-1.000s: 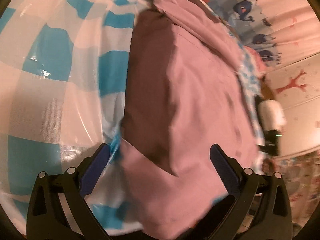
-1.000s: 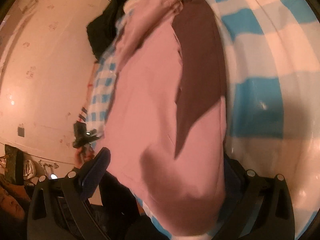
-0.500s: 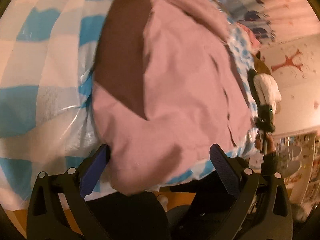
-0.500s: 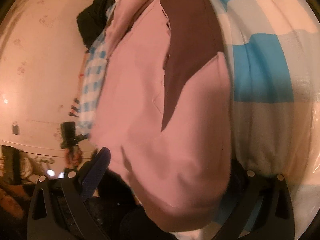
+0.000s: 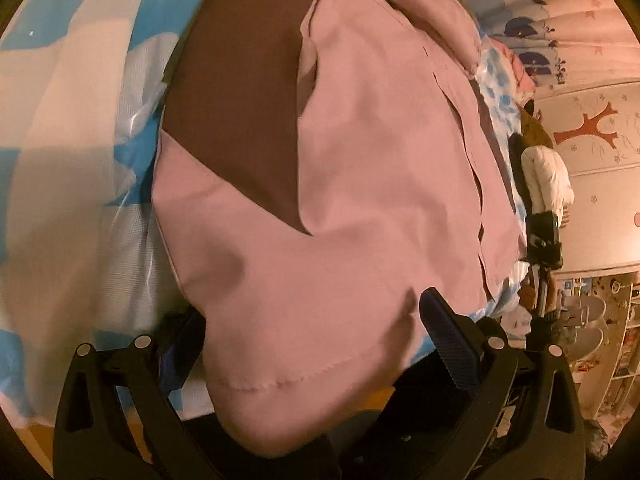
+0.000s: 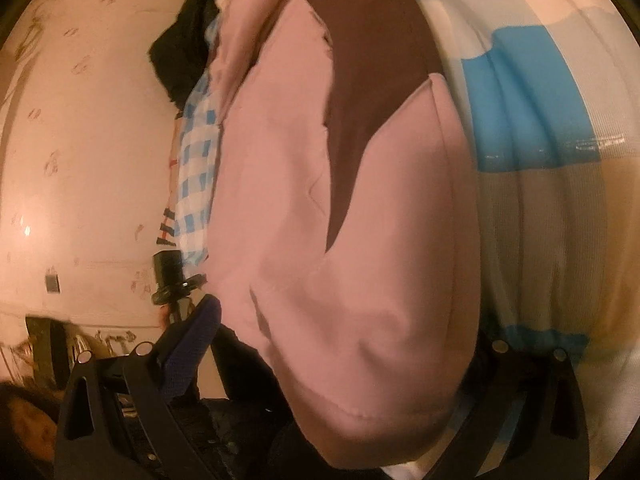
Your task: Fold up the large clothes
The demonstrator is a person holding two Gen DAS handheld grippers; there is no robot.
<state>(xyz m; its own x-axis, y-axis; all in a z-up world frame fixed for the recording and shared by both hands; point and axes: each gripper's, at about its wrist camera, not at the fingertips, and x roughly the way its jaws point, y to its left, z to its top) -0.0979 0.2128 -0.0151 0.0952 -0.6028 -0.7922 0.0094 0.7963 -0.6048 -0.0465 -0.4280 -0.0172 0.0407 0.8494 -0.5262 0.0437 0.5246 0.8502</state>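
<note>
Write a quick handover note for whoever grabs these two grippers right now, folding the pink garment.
Left gripper: jaws wide apart, pink garment hem draped between them; not clamped.
Right gripper: jaws also apart, the other hem corner bulging between them; its right finger is hidden by cloth.
Garment lies lengthwise on the blue-and-white checked sheet, brown panel showing, near hem hanging over the edge.
Done: spread roughly flat, side flaps turned in.
Left: probably grip both hem corners and fold them up toward the far end, then smooth.
</note>
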